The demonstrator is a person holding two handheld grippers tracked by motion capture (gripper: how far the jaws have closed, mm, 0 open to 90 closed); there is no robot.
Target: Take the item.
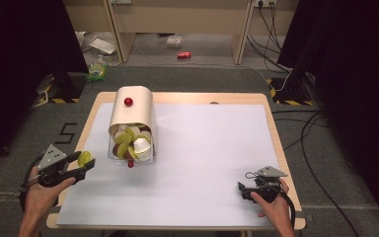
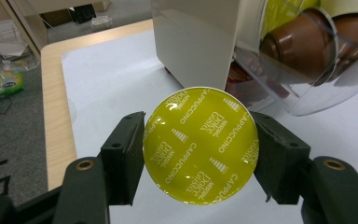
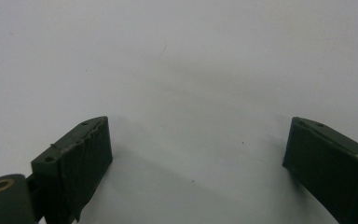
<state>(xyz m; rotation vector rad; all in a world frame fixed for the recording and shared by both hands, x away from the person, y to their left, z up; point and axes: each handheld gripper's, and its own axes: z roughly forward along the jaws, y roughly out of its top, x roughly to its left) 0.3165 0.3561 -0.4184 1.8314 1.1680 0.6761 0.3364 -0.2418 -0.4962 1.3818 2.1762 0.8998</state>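
A yellow-green coffee capsule (image 2: 200, 145) with white "Cappuccino" print sits squeezed between the two black jaws of my left gripper (image 2: 198, 154). From above, that gripper (image 1: 86, 161) hovers at the table's left edge with the capsule (image 1: 84, 158) in it, left of the dispenser. The cream capsule dispenser (image 1: 133, 114) has a red knob (image 1: 128, 101) and a clear front bin (image 1: 145, 157) holding several green, brown and white capsules. My right gripper (image 1: 240, 189) rests on the white sheet at front right, its fingers (image 3: 81, 158) wide apart over bare paper.
A white sheet (image 1: 207, 148) covers most of the wooden table (image 1: 276, 133). A small red piece (image 1: 130, 164) lies under the bin's front. Beyond the table, a red can (image 1: 184, 55) and litter lie on the floor; cables run at the right.
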